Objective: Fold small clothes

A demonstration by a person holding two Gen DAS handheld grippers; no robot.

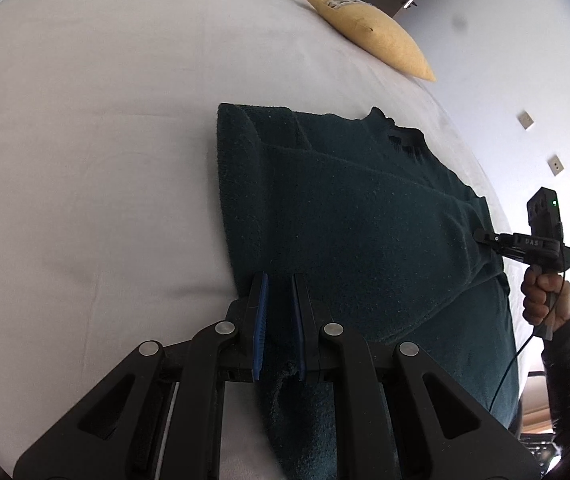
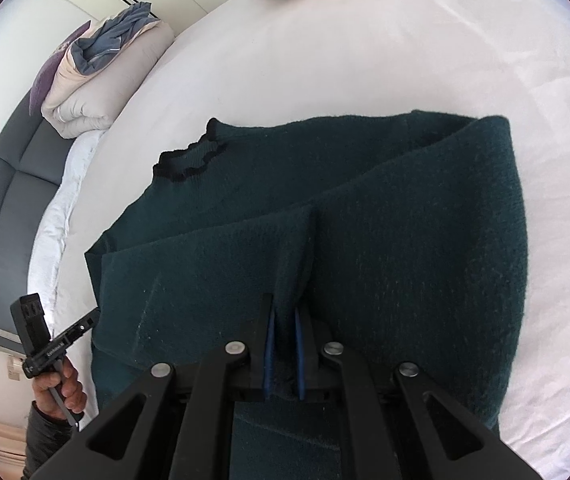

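Dark green knitted sweater [image 2: 365, 240] with a black-trimmed collar [image 2: 189, 160], lying on the white sheet of a bed [image 1: 85, 160], partly folded. The left hand-held gripper [image 1: 279, 320] has its blue-padded jaws nearly closed on a bunch of the near edge. The right hand-held gripper [image 2: 285, 352] is likewise pinched on a raised ridge of the same near edge. Both grips therefore sit at the garment's near end, with the collar at the far end, directly ahead of both tools. The sweater's long axis runs away from the grippers, so the coming fold would probably carry the held edge forward toward the collar. Neither hand is clearly the nearer. A yellow cushion [image 1: 369, 32] lies well beyond.
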